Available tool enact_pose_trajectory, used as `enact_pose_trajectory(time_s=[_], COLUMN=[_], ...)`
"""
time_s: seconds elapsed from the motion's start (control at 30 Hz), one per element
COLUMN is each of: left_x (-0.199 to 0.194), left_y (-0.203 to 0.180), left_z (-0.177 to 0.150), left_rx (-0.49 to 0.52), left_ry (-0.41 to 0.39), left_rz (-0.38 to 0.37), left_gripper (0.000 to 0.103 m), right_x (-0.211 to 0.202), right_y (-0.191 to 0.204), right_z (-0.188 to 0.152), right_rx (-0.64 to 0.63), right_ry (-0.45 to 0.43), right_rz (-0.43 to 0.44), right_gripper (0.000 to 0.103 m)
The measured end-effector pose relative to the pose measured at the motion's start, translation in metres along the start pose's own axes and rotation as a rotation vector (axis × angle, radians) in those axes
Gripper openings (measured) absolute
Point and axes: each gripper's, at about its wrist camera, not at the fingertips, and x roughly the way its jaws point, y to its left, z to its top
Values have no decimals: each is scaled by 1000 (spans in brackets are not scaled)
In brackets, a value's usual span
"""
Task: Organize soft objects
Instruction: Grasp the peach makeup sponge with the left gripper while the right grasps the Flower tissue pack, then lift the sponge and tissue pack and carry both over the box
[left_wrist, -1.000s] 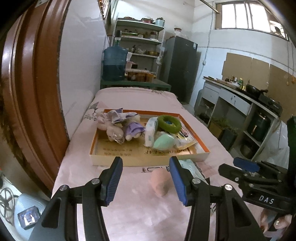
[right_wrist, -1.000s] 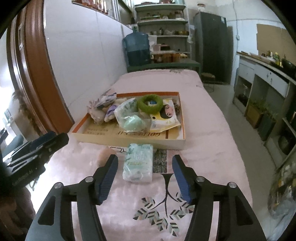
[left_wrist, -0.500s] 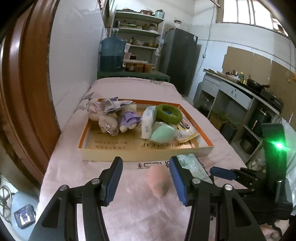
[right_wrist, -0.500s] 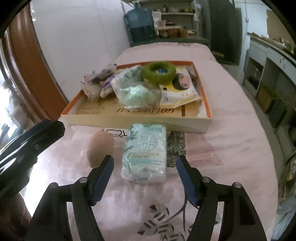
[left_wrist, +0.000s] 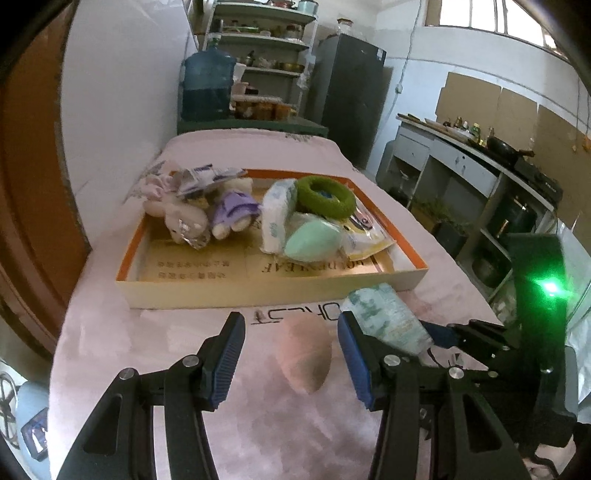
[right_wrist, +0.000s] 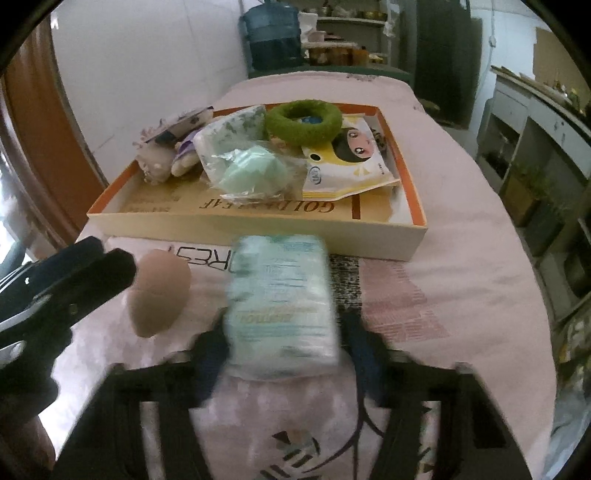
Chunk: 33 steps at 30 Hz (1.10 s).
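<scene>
While both tools are hanging low over the pink table (left_wrist: 155, 387), we are judging this to be the pick-up step for the two things lying outside the tray (left_wrist: 258, 291). Our right tool (right_wrist: 284, 350) is closing its jaws around the tissue pack (right_wrist: 282, 306), which is sitting between them just in front of the tray's near wall; the view is blurring, so we are not telling whether the pads are pressing it yet. Our left tool (left_wrist: 291, 358) is standing about half open and holding nothing, with the pink sponge (left_wrist: 306, 358) lying between its fingers, nearer the right one. Next, we are reckoning, the right tool is needing a gentle squeeze before lifting the pack over the wall, and the left is needing to drop lower and close on the sponge without crushing it. Counting: we are seeing one tray, one pack and one sponge on the table. Inside the tray we are counting one green ring (left_wrist: 327, 195), one mint sponge (left_wrist: 312, 240), one more tissue pack (left_wrist: 275, 218), one yellow packet (right_wrist: 347, 162), and a cluster of plush toys (left_wrist: 207, 210) too tangled to count.
</scene>
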Motion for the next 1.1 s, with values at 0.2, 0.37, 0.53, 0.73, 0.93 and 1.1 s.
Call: enact_pose_trajectory(time_s=[0.2,0.37,0.53,0.73,0.93,1.1], left_x=[19,33,39,39,35,32], left_y=[-3,-3,0,1,-3,0], left_z=[-2,-8,-11,-12,-12,-10], left_rx=[-3,-9,-33,-52,-36,-48], left_ry=[49,87,108,108,94,87], left_rz=[7,30,17,4,-2,-1], left_gripper=[52,52,52,43,39,39], right_x=[-5,-6,-6,-6,-7,-8], right_y=[-13,-19,-20,-20,-20,-20], right_z=[-2,-4,-4,-4,-3,-3], right_rx=[16,33,39,41,46,48], right_ry=[-11,-12,-13,-14,-15,-15], right_rz=[-4,10,16,18,20,23], right_gripper=[50,50,50,50,50,50])
